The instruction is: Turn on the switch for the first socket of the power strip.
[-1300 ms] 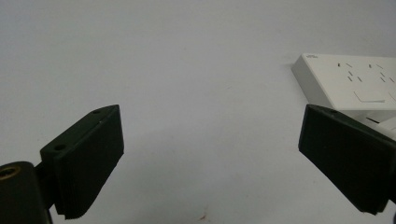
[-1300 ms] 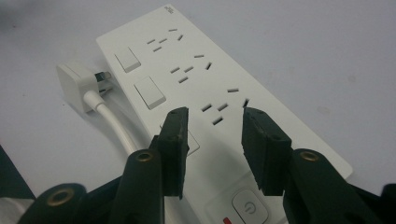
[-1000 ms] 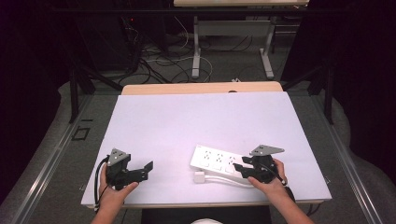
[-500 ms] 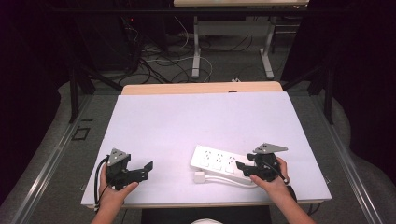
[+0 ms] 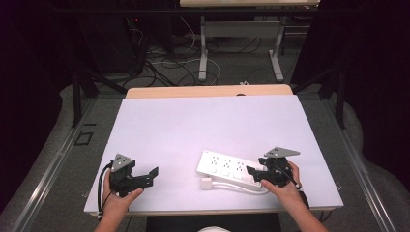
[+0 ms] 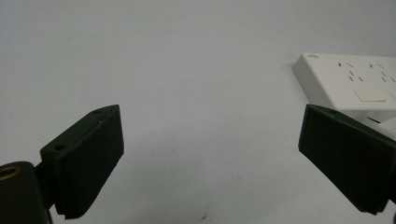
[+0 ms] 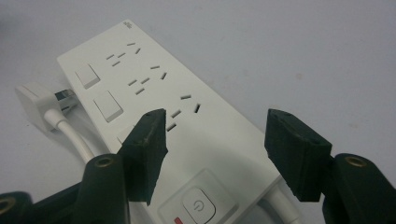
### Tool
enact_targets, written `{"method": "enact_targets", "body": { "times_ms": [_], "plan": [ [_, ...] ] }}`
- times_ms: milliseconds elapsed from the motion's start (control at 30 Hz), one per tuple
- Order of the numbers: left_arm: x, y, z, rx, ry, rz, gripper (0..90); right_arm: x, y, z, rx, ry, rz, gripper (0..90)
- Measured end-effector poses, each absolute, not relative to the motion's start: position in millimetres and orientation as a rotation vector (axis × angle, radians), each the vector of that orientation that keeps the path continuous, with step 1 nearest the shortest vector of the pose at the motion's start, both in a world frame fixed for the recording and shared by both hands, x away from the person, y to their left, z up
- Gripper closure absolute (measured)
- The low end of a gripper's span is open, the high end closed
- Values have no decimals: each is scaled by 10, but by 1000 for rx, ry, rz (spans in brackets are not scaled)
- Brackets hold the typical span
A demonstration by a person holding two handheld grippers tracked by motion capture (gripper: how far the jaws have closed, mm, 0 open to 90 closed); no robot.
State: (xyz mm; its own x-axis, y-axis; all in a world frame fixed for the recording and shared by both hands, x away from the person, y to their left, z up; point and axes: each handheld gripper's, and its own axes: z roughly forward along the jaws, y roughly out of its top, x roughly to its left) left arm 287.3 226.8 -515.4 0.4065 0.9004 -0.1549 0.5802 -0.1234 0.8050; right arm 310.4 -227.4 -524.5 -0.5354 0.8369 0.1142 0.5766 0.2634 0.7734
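Both jaws of the right gripper (image 7: 217, 149), just opening, straddle the power strip's (image 7: 187, 116) end unpressed.

Bright, even tabletop; dark surroundings, soft focus

Power strip (image 5: 227, 167): white all over, with rows of short dark slots and plain white rocker switches; just under the right gripper (image 7: 217, 140) sits a white round power button with a grey symbol, and a small red mark shows below it. Plug (image 7: 35, 103) and its cord (image 7: 77, 140), left of that gripper's jaws: white, metal prongs grey. Right gripper: black, matte, brass-coloured screw heads at the base; grey three-cornered plate on top. Left gripper (image 6: 210, 154): black too, pads finely ribbed. Table (image 5: 208, 125) beneath both: pale lilac-white, plain, with a light wood strip along its far edge.
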Motion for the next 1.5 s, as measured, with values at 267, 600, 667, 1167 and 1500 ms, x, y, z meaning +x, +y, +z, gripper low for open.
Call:
{"method": "enact_targets", "body": {
  "times_ms": [267,600,667,1167,1500],
  "plan": [
    [2875,2271,-5154,1816,1280,476,66,3125,-2335,-5243,1306,2200,1138,351],
    [2875,2271,-5155,1816,1281,476,67,3159,-2428,-5241,1341,2154,1122,276],
    [2876,2271,-5156,1816,1282,477,67,3167,-2443,-5241,1351,2136,1121,243],
    [2880,2278,-5158,1819,1285,475,67,3219,-2577,-5235,1433,2061,1125,94],
    [2883,2279,-5161,1819,1288,474,67,3262,-2639,-5277,1444,2060,1078,0]
  ]
}}
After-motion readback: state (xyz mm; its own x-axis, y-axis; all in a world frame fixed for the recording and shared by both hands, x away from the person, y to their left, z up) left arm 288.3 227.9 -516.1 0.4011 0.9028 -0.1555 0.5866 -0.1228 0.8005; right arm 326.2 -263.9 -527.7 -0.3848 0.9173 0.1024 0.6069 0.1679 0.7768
